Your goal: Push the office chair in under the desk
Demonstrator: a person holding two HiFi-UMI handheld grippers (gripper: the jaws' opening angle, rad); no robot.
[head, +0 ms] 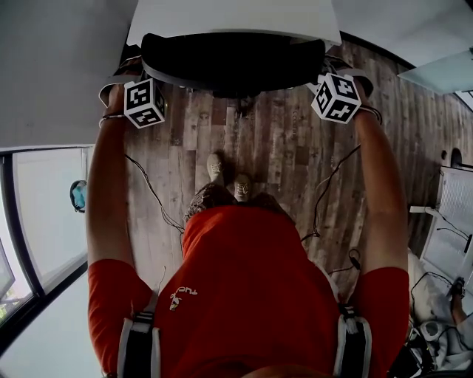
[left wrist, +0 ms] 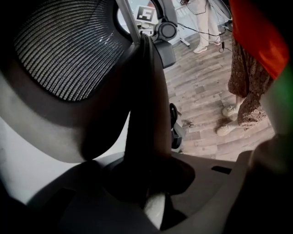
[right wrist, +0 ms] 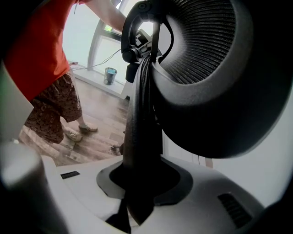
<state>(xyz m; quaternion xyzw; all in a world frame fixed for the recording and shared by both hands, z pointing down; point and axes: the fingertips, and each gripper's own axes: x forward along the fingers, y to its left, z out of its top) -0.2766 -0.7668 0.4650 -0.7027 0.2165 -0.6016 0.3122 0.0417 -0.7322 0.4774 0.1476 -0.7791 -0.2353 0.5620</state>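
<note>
Office chair (head: 233,63) straight ahead of both tools, dark backrest stretched from one to the other and lying close against the near edge of the white desk (head: 229,18) just beyond the jaws. Judged nearly home, with only the last stretch under the desk left to go.

Left gripper (left wrist: 149,192) pinching the slim outer rim (left wrist: 144,91) of the backrest, mesh panel (left wrist: 64,50) rising past the jaws on one side. Right gripper (right wrist: 137,192) clamped the same way on the opposite rim. Neither pair spread wide, neither pressed fully together: both closed on that narrow strip. Rather dark at the left contact, so probably a firm hold there, though hard to confirm.

Possible trouble from here:
Pushed harder on one side than the other, likely to swivel and go in crooked, catching the desk edge.
Pushed at too steep a downward angle, liable to slide along the thin rim and lose the pinch.
Leaned on high up, apt to tip the backrest forward rather than roll the base.
Driven too far, bound to trap the jaw tips between backrest and desk edge.
Behind the tools, loose cables (head: 151,196) across the wooden floor (head: 281,140) beside the person's feet (head: 225,177): easy to snag on a step forward.
</note>
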